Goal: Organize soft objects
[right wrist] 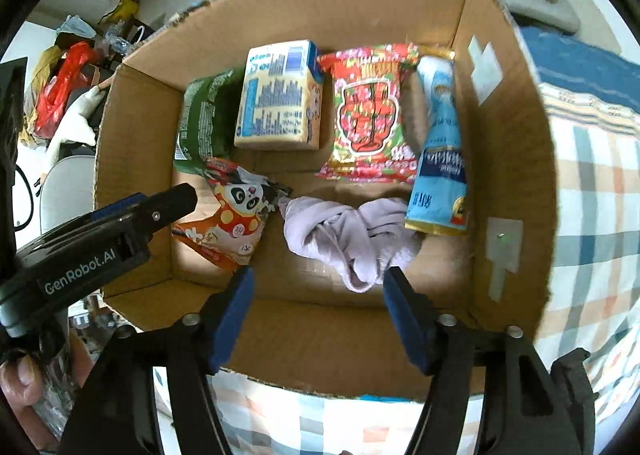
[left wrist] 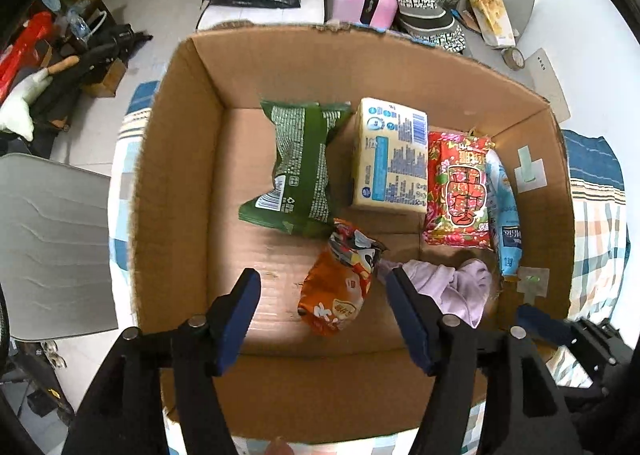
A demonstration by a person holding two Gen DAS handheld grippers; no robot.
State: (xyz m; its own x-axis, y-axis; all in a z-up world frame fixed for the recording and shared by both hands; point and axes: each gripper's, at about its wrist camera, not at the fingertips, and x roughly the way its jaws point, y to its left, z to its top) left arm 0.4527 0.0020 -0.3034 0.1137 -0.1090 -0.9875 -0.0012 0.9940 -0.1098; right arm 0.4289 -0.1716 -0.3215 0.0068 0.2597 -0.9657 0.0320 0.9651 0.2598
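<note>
Left wrist view: my left gripper (left wrist: 322, 319) hangs open, empty, over the orange snack bag (left wrist: 340, 287) at lower centre of the cardboard box (left wrist: 176, 175).

Right wrist view: my right gripper (right wrist: 318, 317) gapes, empty, above the lilac cloth (right wrist: 352, 235), centre frame.

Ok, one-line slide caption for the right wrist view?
Open right gripper above a cardboard box holding a lilac garment, panda snack bag and other packets, left gripper alongside.
</note>
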